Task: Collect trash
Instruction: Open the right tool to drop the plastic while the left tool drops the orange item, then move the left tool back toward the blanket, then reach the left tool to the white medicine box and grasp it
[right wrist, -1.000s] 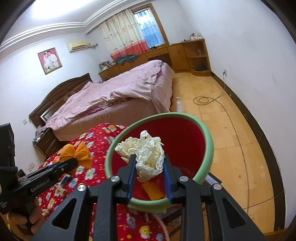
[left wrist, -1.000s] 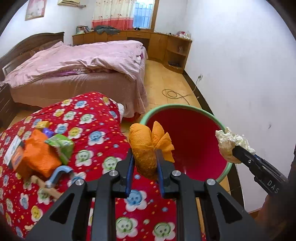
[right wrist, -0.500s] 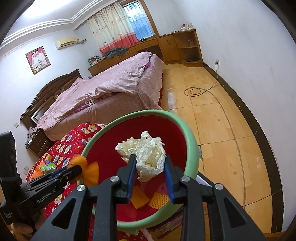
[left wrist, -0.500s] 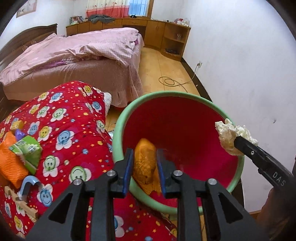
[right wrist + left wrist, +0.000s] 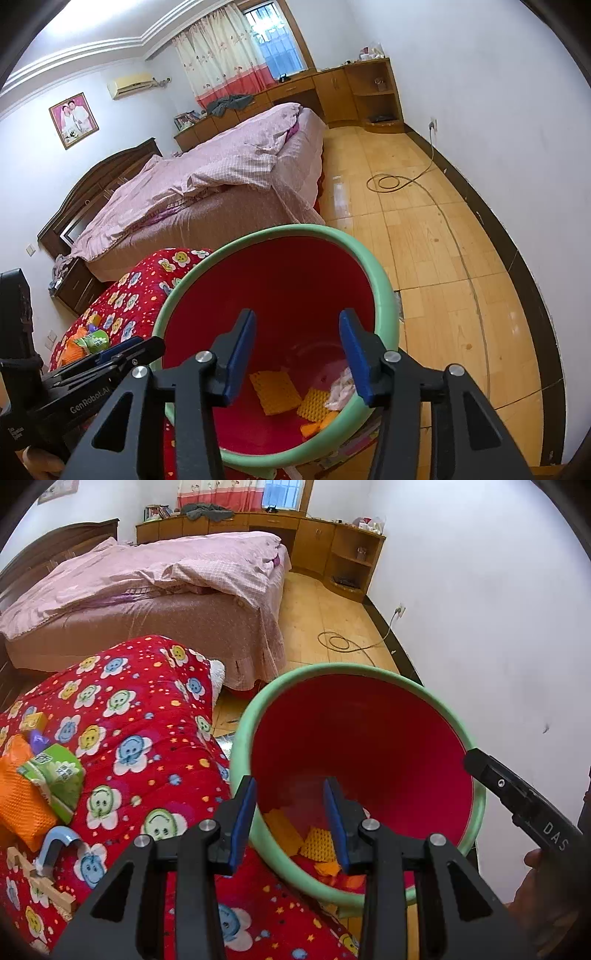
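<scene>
A: Left wrist view: the left claw (image 5: 290, 818) hangs over the near rim of the red bin (image 5: 373, 738) with the green lip, pads apart and nothing between them. Its jaws have just been opening.

B: And the trash?

A: At the bottom of the bin: orange scraps (image 5: 319, 845), one with a waffle texture. From the right wrist view the right claw (image 5: 297, 354) is over the same bin, wider apart and also bare (it too has just been opening), with a crumpled white tissue (image 5: 341, 387) lying beside the orange pieces (image 5: 275, 393).

B: Anything left outside?

A: On the red flowered quilt (image 5: 140, 738) to the left sit an orange mesh pad (image 5: 22, 805), a green tissue packet (image 5: 59, 775) touching it, and a blue clip (image 5: 57, 845). The pink bed (image 5: 166, 576) stands behind, well apart.
</scene>
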A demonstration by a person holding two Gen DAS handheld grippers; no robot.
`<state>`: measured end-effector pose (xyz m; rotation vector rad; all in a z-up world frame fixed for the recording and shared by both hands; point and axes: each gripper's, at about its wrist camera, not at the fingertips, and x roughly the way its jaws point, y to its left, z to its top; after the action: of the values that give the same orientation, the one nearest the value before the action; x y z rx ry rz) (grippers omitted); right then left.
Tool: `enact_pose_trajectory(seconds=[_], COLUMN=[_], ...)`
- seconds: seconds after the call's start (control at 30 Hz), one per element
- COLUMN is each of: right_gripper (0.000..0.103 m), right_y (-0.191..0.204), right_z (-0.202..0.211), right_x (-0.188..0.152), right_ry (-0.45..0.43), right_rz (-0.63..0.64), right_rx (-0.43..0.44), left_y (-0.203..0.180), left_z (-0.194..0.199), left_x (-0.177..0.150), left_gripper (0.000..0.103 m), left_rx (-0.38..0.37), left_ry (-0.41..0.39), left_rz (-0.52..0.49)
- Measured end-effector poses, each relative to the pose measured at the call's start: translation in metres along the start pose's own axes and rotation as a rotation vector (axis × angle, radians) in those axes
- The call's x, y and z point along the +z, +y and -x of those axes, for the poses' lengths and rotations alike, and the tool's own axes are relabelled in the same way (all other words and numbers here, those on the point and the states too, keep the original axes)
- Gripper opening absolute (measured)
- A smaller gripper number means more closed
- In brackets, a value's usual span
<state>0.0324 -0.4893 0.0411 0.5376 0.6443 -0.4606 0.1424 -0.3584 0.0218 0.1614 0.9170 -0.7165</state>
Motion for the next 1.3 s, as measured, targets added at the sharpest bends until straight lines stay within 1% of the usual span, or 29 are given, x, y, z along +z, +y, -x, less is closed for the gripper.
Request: enact_pose_trajectory(seconds=[0.1,0.23,0.53,0.83,1.1,1.3], right_gripper=[0.052,0.056,0.06,0.066,0.067,0.067], right_y=[0.004,0.014,0.041,0.079,0.113,0.144], right_z=[0.004,0.012,0.023,0.027,0.023,0.016], right_x=[-0.002,-0.004,-0.012,-0.024,-0.035,-0.039], right_ry=[-0.007,-0.019,-0.021,0.006,0.041,0.061], right_rz=[-0.001,0.005,0.026,0.06,0.098,0.139], right_rx=[0.005,0.014,0.055,0.101,0.139,0.165], left_y=[0.004,0.014,0.042,0.083,0.125,0.157], left_z=[0.009,0.024,0.063,0.095,0.117,0.13], left_x=[-0.003,-0.007,-0.019,-0.037,-0.056,-0.064], left_gripper=[0.037,0.037,0.037,0.037,0.038,0.038], left_rx=[0.004,0.003,0.053,0.122,0.183,0.227], left_ry=[-0.006,-0.02,-0.07,-0.099,-0.114,-0.121], left_rz=[0.01,0.032,0.07,0.134,0.202,0.251])
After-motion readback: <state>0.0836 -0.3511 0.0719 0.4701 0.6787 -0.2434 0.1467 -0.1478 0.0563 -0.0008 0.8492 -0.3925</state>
